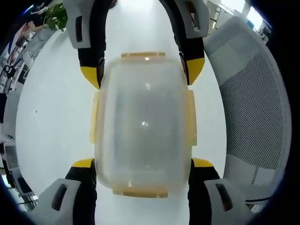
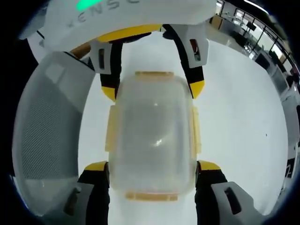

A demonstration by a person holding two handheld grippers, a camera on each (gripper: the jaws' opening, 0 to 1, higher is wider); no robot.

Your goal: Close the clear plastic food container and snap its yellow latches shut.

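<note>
The clear plastic container lies on the white table with its lid on top. Yellow latches stick out past the lid's edge on all sides, such as the side latch and the end latch; I cannot tell if any is snapped down. My left gripper is open, with its yellow-tipped jaws on either side of the container's near end. My right gripper faces it and straddles the far end the same way. In the right gripper view the container sits between the right gripper and the left gripper.
A white mesh chair stands close beside the container, seen also as the chair on the left of the right gripper view. A green plant and office furniture lie far beyond the table's edge.
</note>
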